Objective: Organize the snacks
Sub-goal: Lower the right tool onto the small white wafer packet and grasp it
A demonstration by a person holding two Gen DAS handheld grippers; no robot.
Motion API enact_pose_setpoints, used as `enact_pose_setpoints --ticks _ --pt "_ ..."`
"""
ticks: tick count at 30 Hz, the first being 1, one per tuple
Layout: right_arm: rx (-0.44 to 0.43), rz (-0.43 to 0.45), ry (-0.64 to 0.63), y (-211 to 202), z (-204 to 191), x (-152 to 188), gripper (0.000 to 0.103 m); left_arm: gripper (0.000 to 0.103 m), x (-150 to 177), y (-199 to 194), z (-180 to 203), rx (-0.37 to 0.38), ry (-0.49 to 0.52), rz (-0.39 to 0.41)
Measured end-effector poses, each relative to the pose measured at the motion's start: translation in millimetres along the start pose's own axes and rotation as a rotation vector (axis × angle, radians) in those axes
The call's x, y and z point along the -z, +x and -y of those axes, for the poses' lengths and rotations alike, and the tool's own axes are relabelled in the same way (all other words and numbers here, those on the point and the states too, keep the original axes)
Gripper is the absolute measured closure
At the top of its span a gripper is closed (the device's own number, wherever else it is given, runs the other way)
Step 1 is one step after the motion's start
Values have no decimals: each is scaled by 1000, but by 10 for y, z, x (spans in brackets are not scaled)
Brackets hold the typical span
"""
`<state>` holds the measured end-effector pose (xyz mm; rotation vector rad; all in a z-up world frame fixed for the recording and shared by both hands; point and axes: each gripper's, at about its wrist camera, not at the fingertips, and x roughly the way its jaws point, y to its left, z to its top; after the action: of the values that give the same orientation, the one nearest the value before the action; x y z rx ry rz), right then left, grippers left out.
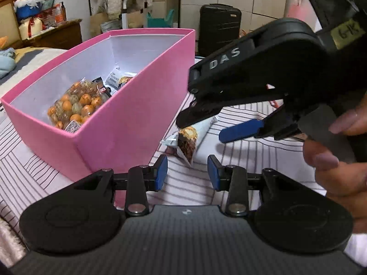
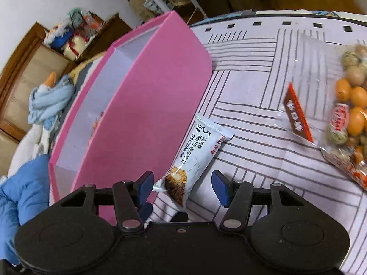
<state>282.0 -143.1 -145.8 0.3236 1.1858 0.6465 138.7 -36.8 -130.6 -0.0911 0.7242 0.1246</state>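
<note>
Lying beside the pink box (image 2: pixel 146 105), the pale snack bar (image 2: pixel 195 158) rests on the striped cloth (image 2: pixel 252 105).
Its near end sits between the right gripper (image 2: pixel 182 186)'s wide-open, empty fingers, long axis slanting away rightward. The left gripper (image 1: pixel 187 174) also gapes empty. A bag of round snacks (image 2: pixel 351 114) is cut off at right; box contents show only partly.

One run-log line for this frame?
right gripper: open, straddling snack bar beside pink box | left gripper: open, idle | bag of balls: outside box
</note>
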Motion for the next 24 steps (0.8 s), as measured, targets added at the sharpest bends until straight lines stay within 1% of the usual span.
enact_pose_setpoints --ticks 2,4,6,7,8,9,12,13,14,15,19,21,24 --pt "15 -16 -16 68 -29 -28 40 66 10 64 44 -44 11 20" --pt "29 -25 -43 117 -64 -61 40 65 11 130 80 -58 16 22" --pt "54 -14 -73 116 -69 -86 40 66 15 175 104 -77 14 32" --pt "49 -25 -83 123 -78 -97 42 66 20 195 114 -82 13 34" --pt "38 -33 -95 136 -87 -92 48 66 29 219 128 -85 19 30" --pt "39 -25 -97 132 -90 -87 55 68 26 243 131 -82 21 21" --pt "17 0 -88 89 -51 -51 65 80 18 303 103 -83 8 -9" --pt "8 12 -90 71 -41 -29 66 86 14 325 91 -77 8 -23" --pt "8 29 -97 46 -47 3 74 86 3 338 71 -69 3 -34" --pt "17 48 -102 17 -55 38 75 87 -9 338 53 -63 -1 -35" --pt "-1 109 -86 -149 -51 170 78 89 -47 272 -19 -23 -26 -58" --pt "-2 135 -82 -244 -49 234 79 89 -65 228 -47 1 -29 -56" --pt "-5 154 -47 -358 -48 304 79 89 -72 126 -53 40 -22 -59"
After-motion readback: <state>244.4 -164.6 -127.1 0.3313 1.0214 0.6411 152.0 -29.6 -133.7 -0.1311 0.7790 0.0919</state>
